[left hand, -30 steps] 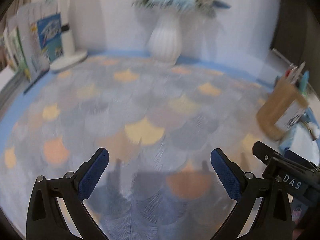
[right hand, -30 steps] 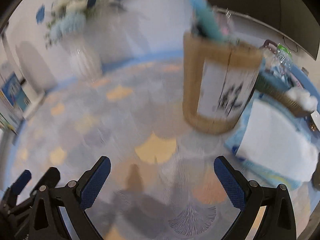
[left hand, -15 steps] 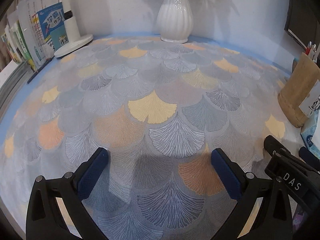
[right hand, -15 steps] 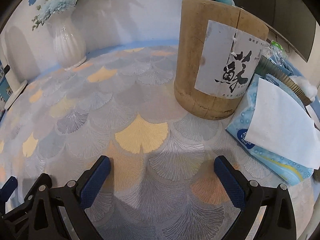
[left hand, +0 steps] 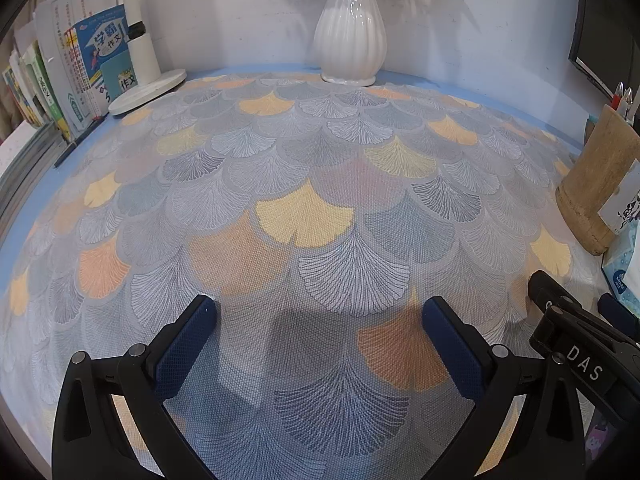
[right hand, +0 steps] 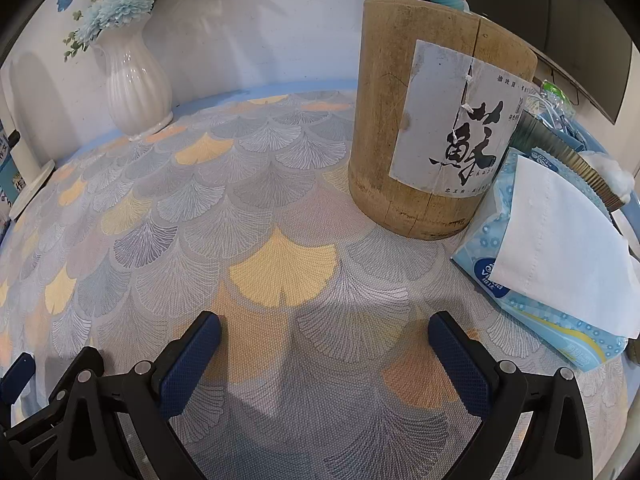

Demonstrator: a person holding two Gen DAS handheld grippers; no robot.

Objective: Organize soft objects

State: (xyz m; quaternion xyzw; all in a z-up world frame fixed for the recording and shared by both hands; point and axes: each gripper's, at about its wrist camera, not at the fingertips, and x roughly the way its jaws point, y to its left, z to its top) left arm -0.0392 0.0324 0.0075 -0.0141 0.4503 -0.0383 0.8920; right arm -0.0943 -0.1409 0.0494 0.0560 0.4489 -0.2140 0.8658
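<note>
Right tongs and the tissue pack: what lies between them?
Only patterned tablecloth; the right wrist view shows nothing between the open right tongs and the tissue pack.

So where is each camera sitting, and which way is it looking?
Left wrist: rides the open left hand-held gripper, low over the fan-patterned tablecloth, facing the white ribbed vase; the right hand-held gripper's tip shows beside it.
Right wrist: rides the open right hand-held gripper, facing the round wooden pen holder and blue tissue pack.
Shared: vase, holder, cloth.
</note>
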